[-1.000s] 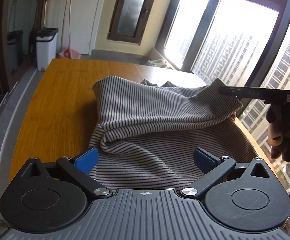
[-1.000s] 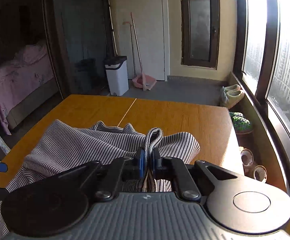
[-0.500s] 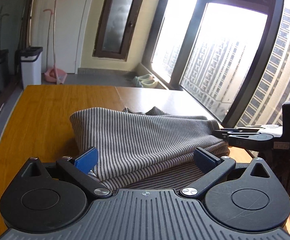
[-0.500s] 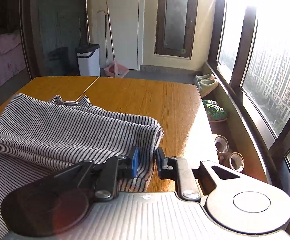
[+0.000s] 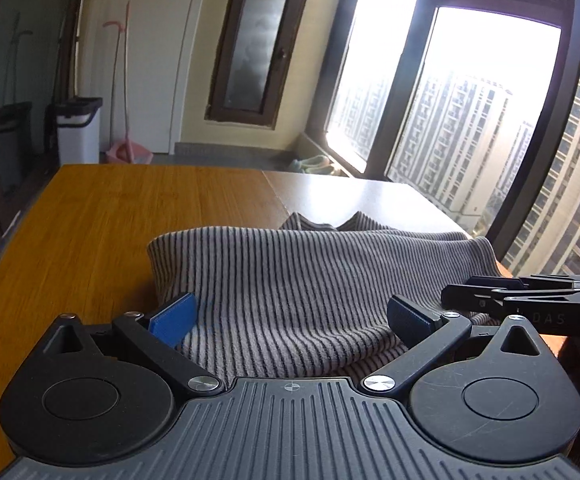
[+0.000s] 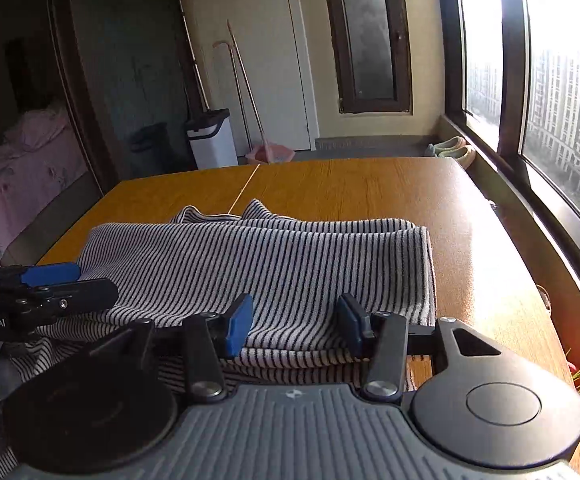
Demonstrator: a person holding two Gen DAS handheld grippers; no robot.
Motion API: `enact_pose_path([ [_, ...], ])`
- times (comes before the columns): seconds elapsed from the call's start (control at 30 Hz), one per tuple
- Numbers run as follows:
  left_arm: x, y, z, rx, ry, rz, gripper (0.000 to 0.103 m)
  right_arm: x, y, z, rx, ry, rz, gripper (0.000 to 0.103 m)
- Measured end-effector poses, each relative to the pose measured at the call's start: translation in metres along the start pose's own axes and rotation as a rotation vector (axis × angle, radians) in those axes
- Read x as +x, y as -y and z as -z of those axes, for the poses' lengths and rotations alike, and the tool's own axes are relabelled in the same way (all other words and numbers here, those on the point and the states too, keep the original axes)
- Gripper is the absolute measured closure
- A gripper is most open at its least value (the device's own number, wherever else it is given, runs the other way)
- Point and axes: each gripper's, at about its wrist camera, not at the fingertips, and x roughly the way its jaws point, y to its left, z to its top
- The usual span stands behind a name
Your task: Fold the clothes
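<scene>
Room: we see a sunlit balcony room with tall dark-framed windows point(image 6: 509, 80) facing high-rise blocks, a white lidded bin point(image 6: 212, 138) and a pink dustpan point(image 6: 270, 154) by the far wall, and a pink-covered bed point(image 6: 22, 168) at the left edge of the right wrist view.
Surface: an orange-brown wooden surface point(image 5: 130, 208) fills the middle ground in both views.
Garment: we see a grey-and-white striped knit garment point(image 6: 270, 264) folded into a thick layered band lying flat on the surface, its folded edge near the window side.
Left hand-held gripper point(image 5: 290, 318): we see it held low and roughly level over the near edge of the garment, its blue-padded fingers point(image 5: 174, 318) spread wide, with cloth lying between them and nothing pinched.
Right hand-held gripper point(image 6: 295, 326): we see it also low and level at the near edge of the garment, fingers point(image 6: 240, 324) parted moderately, narrower than the left, with striped layers between the pads but not clamped.
Relation: each hand-held gripper shows in the other's view, side by side along the same near edge, just apart.
</scene>
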Motion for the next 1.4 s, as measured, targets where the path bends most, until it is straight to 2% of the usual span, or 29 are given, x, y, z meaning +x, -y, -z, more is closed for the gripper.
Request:
enact_pose_path([
  [0.03, 0.000, -0.002, 0.000, -0.006, 0.000, -0.013, 0.000, 0.003, -0.002, -0.004, -0.013, -0.005, -0.017, 0.049],
  [0.1, 0.002, -0.008, -0.002, -0.035, -0.003, -0.018, 0.000, 0.011, -0.008, -0.009, -0.052, -0.021, -0.035, 0.046],
  [0.17, 0.006, -0.016, -0.005, -0.071, -0.008, -0.015, 0.000, 0.022, -0.014, -0.014, -0.101, -0.031, -0.053, 0.036],
  [0.27, 0.008, -0.027, -0.008, -0.113, -0.007, -0.003, 0.000, 0.032, -0.018, -0.021, -0.104, -0.030, -0.065, 0.032],
  [0.33, 0.007, -0.027, -0.007, -0.113, -0.008, -0.002, 0.000, 0.033, -0.023, -0.020, -0.125, -0.041, -0.078, 0.023],
  [0.43, 0.007, -0.021, -0.007, -0.089, -0.016, -0.022, 0.000, 0.030, -0.027, -0.018, -0.133, -0.040, -0.074, 0.022],
  [0.53, 0.007, -0.018, -0.008, -0.082, -0.020, -0.032, 0.000, 0.024, -0.020, -0.016, -0.085, -0.023, -0.094, 0.021],
  [0.6, 0.008, -0.019, -0.009, -0.083, -0.019, -0.033, 0.000, 0.023, -0.019, -0.015, -0.078, -0.026, -0.113, 0.014],
  [0.63, 0.008, -0.021, -0.009, -0.087, -0.018, -0.030, 0.000, 0.023, -0.020, -0.014, -0.088, -0.035, -0.122, 0.004],
  [0.67, 0.008, -0.022, -0.010, -0.091, -0.018, -0.030, 0.000, 0.024, -0.022, -0.014, -0.098, -0.044, -0.131, 0.000],
  [0.9, 0.013, -0.022, -0.013, -0.067, -0.037, -0.046, 0.000, 0.024, -0.021, -0.013, -0.103, -0.054, -0.140, 0.000],
  [1.13, 0.018, -0.015, -0.017, -0.006, -0.081, -0.063, 0.000, 0.028, -0.030, -0.015, -0.192, -0.102, -0.103, 0.000],
  [1.2, 0.012, -0.015, -0.022, 0.004, -0.096, -0.075, 0.000, 0.026, -0.028, -0.017, -0.191, -0.107, -0.118, 0.000],
  [1.23, 0.005, -0.018, -0.025, -0.012, -0.085, -0.077, 0.000, 0.021, -0.024, -0.020, -0.176, -0.101, -0.130, 0.000],
  [1.33, -0.027, -0.040, -0.045, -0.119, -0.001, -0.049, 0.000, -0.010, -0.002, -0.034, -0.130, 0.007, -0.120, 0.006],
  [1.4, -0.023, -0.059, -0.059, -0.204, -0.061, -0.030, 0.000, -0.021, 0.018, -0.047, -0.091, 0.052, -0.061, 0.014],
])
